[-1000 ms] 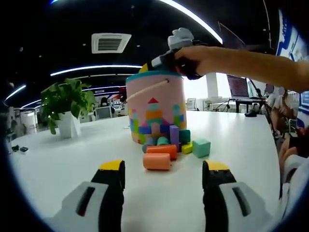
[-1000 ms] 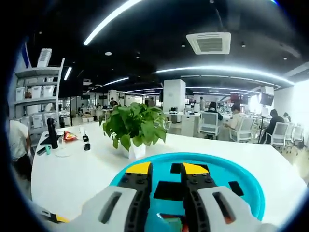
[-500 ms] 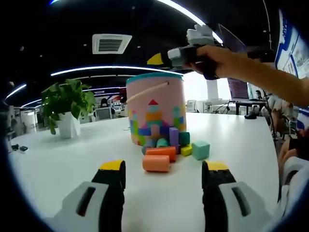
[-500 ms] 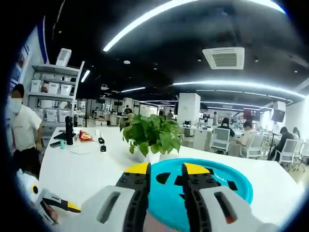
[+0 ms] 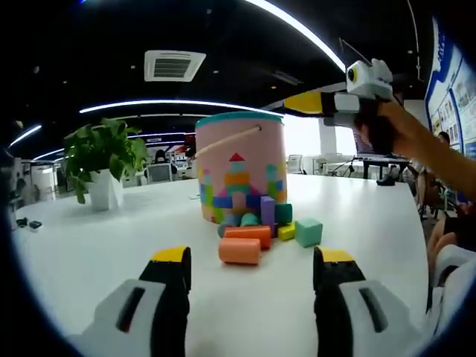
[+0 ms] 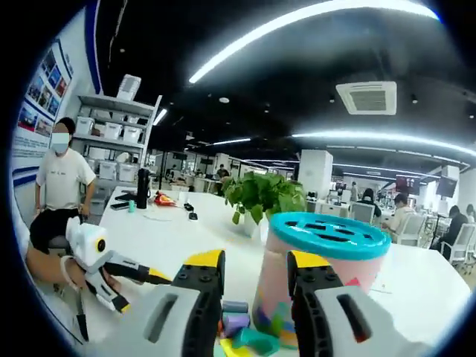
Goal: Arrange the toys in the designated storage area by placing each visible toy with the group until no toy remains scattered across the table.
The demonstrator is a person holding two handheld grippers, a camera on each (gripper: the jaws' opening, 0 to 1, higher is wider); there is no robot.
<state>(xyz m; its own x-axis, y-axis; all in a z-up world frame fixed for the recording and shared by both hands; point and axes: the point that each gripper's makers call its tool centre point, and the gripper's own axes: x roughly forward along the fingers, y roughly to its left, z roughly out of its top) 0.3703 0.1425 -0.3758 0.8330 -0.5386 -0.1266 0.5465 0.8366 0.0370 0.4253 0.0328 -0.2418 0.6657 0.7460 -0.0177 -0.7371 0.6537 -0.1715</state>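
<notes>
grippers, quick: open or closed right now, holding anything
Left gripper: open, jaws wide apart, nothing between them, short of the blocks.
Right gripper: open, jaws apart and empty, up beside the bucket.

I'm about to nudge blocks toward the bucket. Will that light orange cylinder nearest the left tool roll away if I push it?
Likely yes. The light orange cylinder lies on its side on the smooth white table, so a push across its length should roll it. It would probably roll toward the darker orange cylinder and the pink bucket behind, which may stop it. It looks small and probably light.
</notes>
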